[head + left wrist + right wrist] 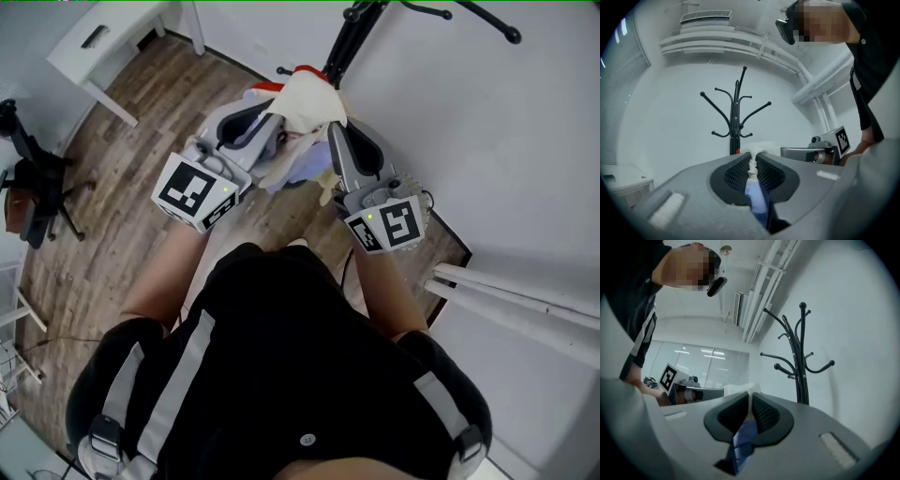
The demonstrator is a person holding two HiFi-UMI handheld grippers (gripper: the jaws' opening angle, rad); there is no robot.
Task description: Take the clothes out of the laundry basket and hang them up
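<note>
While left gripper (pixel 270 114) and right gripper (pixel 334 131) each pinch it | garment (pixel 307 97) spans crosswise between them

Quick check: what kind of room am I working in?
Likely an office: white desk on wood-look flooring, black coat stand by a white wall, window blinds.

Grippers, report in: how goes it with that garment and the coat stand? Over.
Both shut on the garment: left gripper, right gripper. Held up between them, not yet hung; coat stand just ahead. Nothing seen in the way.
</note>
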